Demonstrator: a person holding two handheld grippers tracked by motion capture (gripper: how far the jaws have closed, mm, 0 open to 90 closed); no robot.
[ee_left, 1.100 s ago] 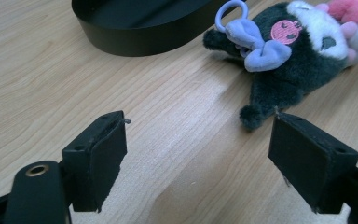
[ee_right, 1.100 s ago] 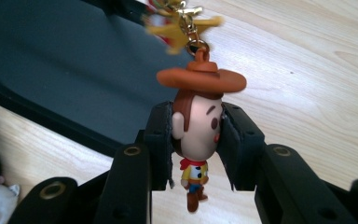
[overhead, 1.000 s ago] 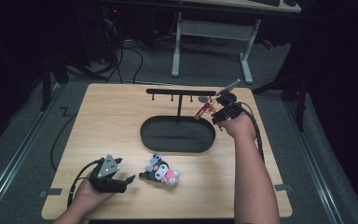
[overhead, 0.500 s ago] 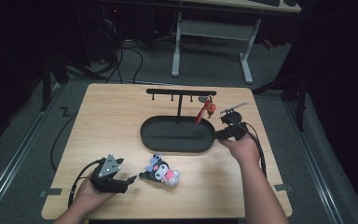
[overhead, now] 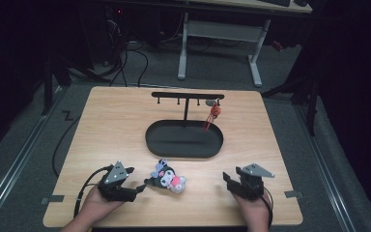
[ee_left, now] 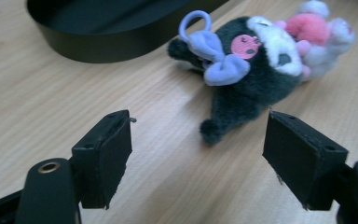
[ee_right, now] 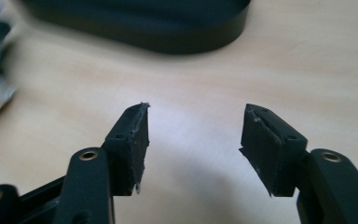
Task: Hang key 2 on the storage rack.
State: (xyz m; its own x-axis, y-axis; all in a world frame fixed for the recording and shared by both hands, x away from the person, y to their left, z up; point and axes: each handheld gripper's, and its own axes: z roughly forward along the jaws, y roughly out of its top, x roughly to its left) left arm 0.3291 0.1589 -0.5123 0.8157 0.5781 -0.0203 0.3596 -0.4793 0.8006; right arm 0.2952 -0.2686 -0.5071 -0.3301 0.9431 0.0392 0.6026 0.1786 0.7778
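Note:
A black, white and pink plush toy (overhead: 168, 178) with a lilac bow lies on the wooden table near its front edge; it is large in the left gripper view (ee_left: 261, 60). My left gripper (overhead: 137, 186) rests on the table just left of the plush, open and empty (ee_left: 198, 154). My right gripper (overhead: 228, 180) sits at the front right, open with nothing between its jaws (ee_right: 193, 140). A small red keychain (overhead: 211, 115) hangs from the right end of the black hook rack (overhead: 187, 96).
A black oval tray (overhead: 212, 147) forms the rack's base at the table's middle; its wall shows ahead of both grippers (ee_left: 98, 42) (ee_right: 168, 37). Bare wood surrounds the grippers. Cables and a desk frame (overhead: 222, 34) lie on the floor beyond the table.
My right gripper has let go of the red keychain, left hanging on the rack, and has drawn back to the front right of the table. The left gripper and plush stayed put.

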